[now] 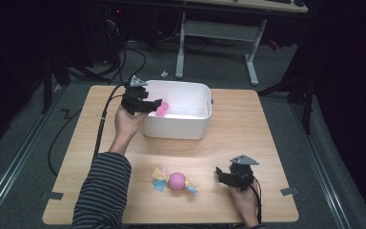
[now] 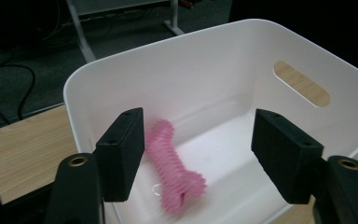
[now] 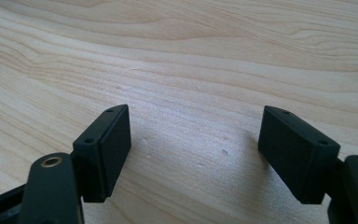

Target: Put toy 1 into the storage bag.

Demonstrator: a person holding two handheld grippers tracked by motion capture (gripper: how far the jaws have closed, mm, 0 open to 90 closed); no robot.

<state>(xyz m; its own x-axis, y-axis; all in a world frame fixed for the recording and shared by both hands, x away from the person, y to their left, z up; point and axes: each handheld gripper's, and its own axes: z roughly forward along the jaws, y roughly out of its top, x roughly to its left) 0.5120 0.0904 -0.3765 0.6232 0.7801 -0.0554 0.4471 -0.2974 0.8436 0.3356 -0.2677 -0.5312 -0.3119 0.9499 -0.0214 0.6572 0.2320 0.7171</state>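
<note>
Left tongs (image 1: 158,106) held over the near-left rim of the white plastic bin (image 1: 190,129), jaws spread wide and gripping nothing. Seen in the left gripper view, left tongs (image 2: 198,154) framing a pink ribbed bone-shaped toy (image 2: 175,165) – blurred, just beside the left jaw's inner face, whether touching it cannot be told. Below and ahead of those jaws, the bin's pale floor and walls (image 2: 205,74), with an oval handle slot in the wall beyond the right jaw. Whether the toy rests on the bin floor or hangs above it, cannot be told. Right tongs (image 1: 220,173) low over the wooden surface (image 1: 238,119), well apart from the bin, jaws likewise spread and holding nothing. In the right gripper view, right tongs (image 3: 193,154) with bare wood grain (image 3: 182,60) between and beyond them. Just off the tips of the right tongs – a pink ball toy with yellow and blue cloth tails (image 1: 175,181), lying on the surface, not touched by either pair.
</note>
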